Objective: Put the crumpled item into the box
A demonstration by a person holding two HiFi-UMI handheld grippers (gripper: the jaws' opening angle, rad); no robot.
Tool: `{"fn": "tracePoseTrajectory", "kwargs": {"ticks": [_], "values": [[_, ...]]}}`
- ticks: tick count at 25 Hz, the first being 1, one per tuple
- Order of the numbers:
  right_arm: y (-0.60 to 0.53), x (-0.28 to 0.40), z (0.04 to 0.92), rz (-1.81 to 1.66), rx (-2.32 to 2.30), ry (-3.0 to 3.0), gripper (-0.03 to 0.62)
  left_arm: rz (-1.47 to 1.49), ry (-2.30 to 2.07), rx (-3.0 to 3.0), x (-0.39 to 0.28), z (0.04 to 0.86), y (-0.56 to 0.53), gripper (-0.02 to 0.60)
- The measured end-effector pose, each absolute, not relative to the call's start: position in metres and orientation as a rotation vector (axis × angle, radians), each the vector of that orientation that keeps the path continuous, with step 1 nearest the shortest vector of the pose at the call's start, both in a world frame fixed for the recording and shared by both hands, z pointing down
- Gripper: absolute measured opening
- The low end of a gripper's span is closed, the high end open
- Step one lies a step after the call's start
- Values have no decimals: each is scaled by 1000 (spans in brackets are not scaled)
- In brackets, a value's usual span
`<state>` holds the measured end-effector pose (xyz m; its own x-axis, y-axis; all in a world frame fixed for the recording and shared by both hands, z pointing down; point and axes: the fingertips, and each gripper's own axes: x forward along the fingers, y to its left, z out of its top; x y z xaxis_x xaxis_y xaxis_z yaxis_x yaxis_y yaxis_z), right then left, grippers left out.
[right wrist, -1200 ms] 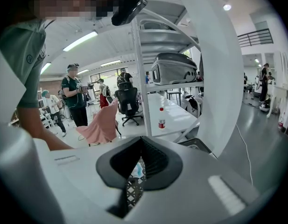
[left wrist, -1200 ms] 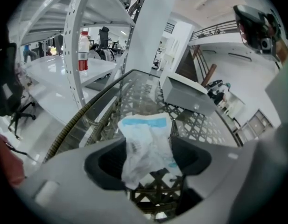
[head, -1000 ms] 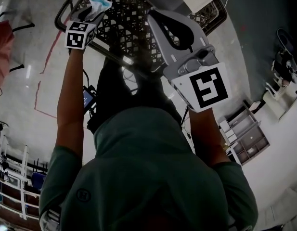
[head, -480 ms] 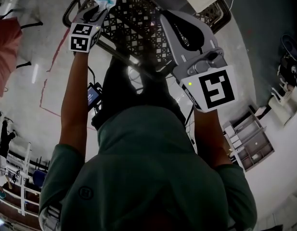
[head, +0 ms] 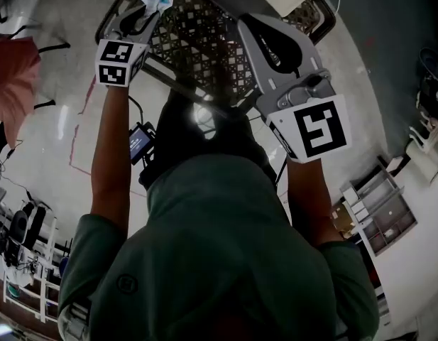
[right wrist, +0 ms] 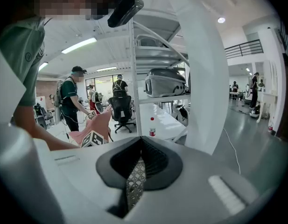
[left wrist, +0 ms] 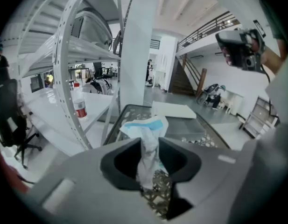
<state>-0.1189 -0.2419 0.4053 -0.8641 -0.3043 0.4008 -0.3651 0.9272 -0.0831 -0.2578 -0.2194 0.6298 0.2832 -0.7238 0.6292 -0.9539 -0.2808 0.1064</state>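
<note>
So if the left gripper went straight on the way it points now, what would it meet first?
Most likely the black mesh tabletop. The left gripper, whose jaws have just closed on the crumpled item, points down over it, and the white box lies farther along. Depth is hard to judge.

A red-labelled bottle (left wrist: 79, 104) stands on a white table (left wrist: 45, 110), left of the fingers (left wrist: 91, 157) of the left gripper (left wrist: 148, 146). A black office chair (left wrist: 10, 120) sits further left.

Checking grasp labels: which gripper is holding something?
The left gripper: its jaws have just been closing and pinch the crumpled white-and-blue item. The right gripper has its jaws together with nothing between them.
</note>
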Motion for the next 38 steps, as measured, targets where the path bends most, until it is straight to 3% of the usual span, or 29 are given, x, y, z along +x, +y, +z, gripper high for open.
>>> {"fn": "tracePoseTrajectory", "kwargs": {"ticks": [17, 38], "values": [[-264, -38, 374, 219, 735, -2688, 8, 700, -1409, 2299, -192, 564, -281, 117], [-310, 25, 409, 320, 969, -2588, 8, 867, -1158, 2302, -147, 655, -353, 118]]}}
